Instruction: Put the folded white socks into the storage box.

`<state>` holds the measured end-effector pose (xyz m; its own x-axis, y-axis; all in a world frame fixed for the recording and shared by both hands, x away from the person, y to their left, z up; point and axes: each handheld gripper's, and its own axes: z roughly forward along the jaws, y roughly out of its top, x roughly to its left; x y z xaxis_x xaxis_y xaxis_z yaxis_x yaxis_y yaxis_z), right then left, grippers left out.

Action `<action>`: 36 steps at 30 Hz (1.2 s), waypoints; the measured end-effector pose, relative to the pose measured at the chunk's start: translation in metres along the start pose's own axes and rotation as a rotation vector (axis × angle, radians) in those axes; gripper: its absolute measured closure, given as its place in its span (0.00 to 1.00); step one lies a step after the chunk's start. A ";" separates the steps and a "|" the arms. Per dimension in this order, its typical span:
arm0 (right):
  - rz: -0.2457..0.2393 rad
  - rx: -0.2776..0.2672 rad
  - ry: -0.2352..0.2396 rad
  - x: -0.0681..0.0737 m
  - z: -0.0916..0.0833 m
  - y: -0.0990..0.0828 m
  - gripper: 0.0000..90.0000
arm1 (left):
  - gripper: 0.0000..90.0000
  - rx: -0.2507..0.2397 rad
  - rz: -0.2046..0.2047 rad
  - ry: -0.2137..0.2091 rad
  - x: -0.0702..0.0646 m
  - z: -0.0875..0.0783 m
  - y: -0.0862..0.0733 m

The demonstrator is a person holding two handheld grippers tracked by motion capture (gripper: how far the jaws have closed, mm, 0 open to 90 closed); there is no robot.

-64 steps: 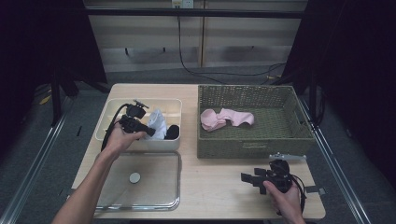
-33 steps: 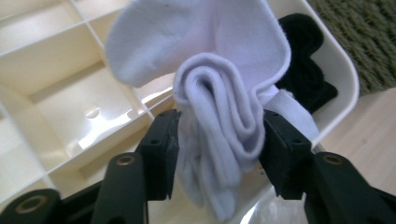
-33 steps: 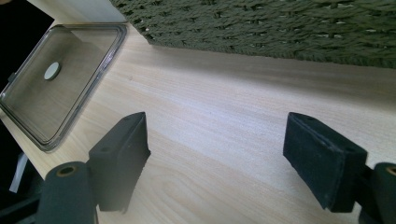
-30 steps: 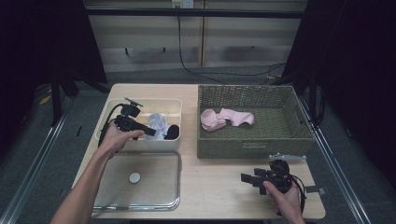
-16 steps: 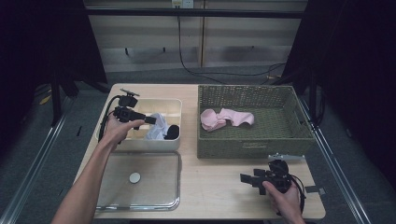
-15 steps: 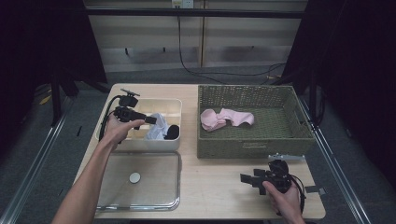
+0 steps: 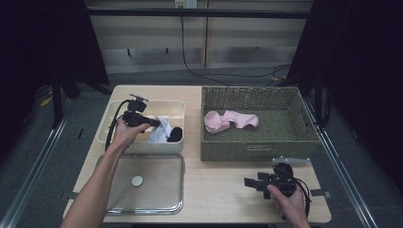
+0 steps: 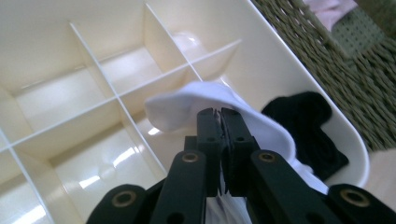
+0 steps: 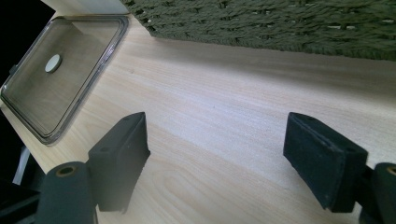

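Looks like a lab recording cell. Lone wooden table (image 7: 223, 190) between floor rails (image 7: 35, 166), black curtains (image 7: 43, 42), loose wall cable (image 7: 190, 57).

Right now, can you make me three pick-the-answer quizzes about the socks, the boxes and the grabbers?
1. Where is the pink sock?
A. in the woven basket
B. in the white divided box
C. on the clear lid

2. What colour is the sock beside the white sock?
A. red
B. black
C. green

3. How is the left gripper?
A. wide open
B. lying on the floor
C. shut on the white sock

Answers: 1 A, it lies inside the basket. 2 B, a black sock sits beside it. 3 C, its fingers pinch the white cloth.
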<state>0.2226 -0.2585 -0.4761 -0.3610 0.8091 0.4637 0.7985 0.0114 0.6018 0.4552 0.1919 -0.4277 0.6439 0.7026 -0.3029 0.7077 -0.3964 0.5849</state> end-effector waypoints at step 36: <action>-0.007 0.013 0.012 0.001 0.001 -0.001 0.24 | 0.47 -0.010 -0.016 0.061 0.001 0.009 0.011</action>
<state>0.2222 -0.2575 -0.4771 -0.3719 0.8021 0.4673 0.8021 0.0242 0.5968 0.4665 0.1831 -0.4284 0.6131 0.7439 -0.2659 0.7149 -0.3792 0.5875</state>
